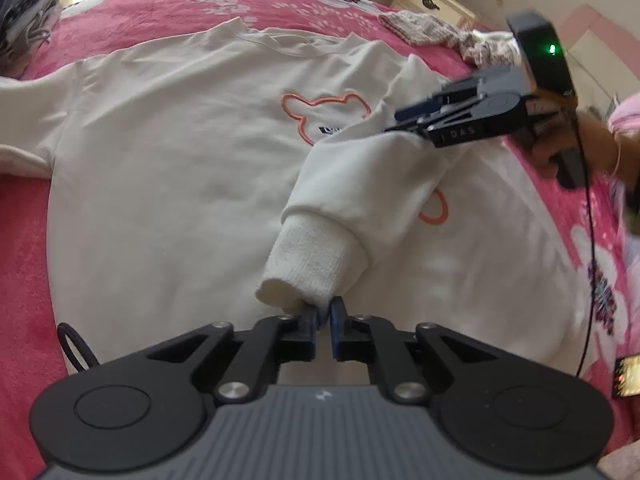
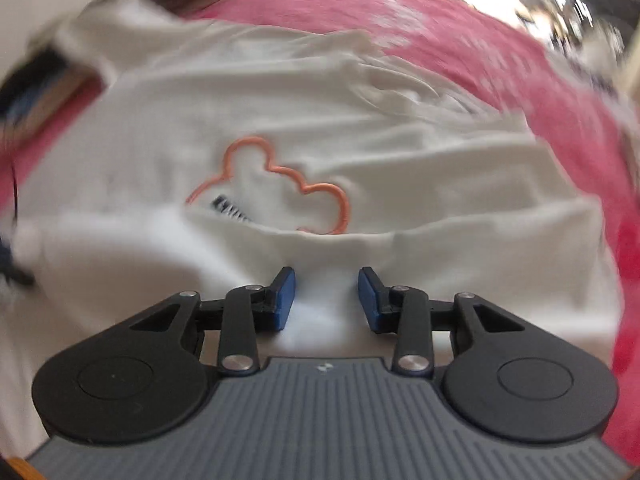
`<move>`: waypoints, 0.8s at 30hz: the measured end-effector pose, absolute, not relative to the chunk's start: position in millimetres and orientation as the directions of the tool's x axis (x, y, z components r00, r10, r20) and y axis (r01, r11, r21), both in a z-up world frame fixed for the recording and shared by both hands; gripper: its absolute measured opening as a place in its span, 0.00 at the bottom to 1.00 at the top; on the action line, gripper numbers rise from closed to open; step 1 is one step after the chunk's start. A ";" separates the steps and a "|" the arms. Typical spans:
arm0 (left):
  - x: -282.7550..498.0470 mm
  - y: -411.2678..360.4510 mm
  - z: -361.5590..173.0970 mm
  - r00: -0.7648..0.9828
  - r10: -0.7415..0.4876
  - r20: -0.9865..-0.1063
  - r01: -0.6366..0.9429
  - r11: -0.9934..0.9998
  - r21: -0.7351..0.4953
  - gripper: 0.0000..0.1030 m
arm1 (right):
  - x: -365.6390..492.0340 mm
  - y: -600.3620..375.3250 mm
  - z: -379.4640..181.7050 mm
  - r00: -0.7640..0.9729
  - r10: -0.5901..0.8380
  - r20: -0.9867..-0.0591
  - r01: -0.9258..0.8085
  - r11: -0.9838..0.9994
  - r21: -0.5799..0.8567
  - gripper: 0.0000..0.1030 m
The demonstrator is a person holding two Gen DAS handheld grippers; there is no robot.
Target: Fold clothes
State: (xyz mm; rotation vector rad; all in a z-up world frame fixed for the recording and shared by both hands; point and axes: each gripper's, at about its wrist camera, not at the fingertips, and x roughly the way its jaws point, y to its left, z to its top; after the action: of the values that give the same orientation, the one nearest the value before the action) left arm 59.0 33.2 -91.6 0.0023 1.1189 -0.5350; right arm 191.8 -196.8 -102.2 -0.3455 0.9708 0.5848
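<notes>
A white sweatshirt [image 1: 180,152] with an orange bear outline [image 1: 324,108] lies spread flat on a pink bed. Its right sleeve is folded across the chest, ending in a ribbed cuff [image 1: 312,268]. My left gripper [image 1: 323,318] is shut on the edge of that cuff. My right gripper [image 1: 394,126] hovers over the upper part of the folded sleeve; in its own blurred view the right gripper [image 2: 326,284] is open, just above the white fabric [image 2: 440,184], holding nothing.
A pink floral bedspread [image 1: 152,12] surrounds the sweatshirt. A knitted pinkish garment [image 1: 436,32] lies at the far right edge, beside a cream nightstand [image 1: 432,0]. A black cord loop [image 1: 74,346] lies at the near left. A cable [image 1: 590,240] hangs from the right gripper.
</notes>
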 end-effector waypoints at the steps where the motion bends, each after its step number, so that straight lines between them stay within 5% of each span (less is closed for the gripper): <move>1: 58.6 32.7 -92.2 0.327 -0.405 -0.854 0.412 0.874 -0.257 0.13 | 190.7 -191.4 -98.2 0.435 0.299 -0.849 -0.632 0.773 -0.051 0.33; 9: 55.7 29.6 -97.1 0.344 -0.390 -0.854 0.426 0.875 -0.228 0.23 | 188.5 -134.8 -74.6 0.372 0.384 -0.845 -0.855 0.497 -0.150 0.40; 17: 58.6 35.9 -100.9 0.369 -0.406 -0.836 0.387 0.885 -0.260 0.30 | 197.5 -92.5 -72.7 0.121 0.480 -0.869 -0.939 0.339 0.056 0.40; 24: 61.8 41.4 -100.4 0.439 -0.404 -0.803 0.355 0.899 -0.258 0.31 | 172.6 -83.8 -83.5 0.054 0.424 -0.904 -0.969 0.241 0.055 0.40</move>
State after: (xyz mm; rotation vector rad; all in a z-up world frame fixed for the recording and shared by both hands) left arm 61.8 41.4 -100.4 -0.0536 1.0120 -0.4718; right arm 172.6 -83.8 -83.5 -0.7071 0.9893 1.2044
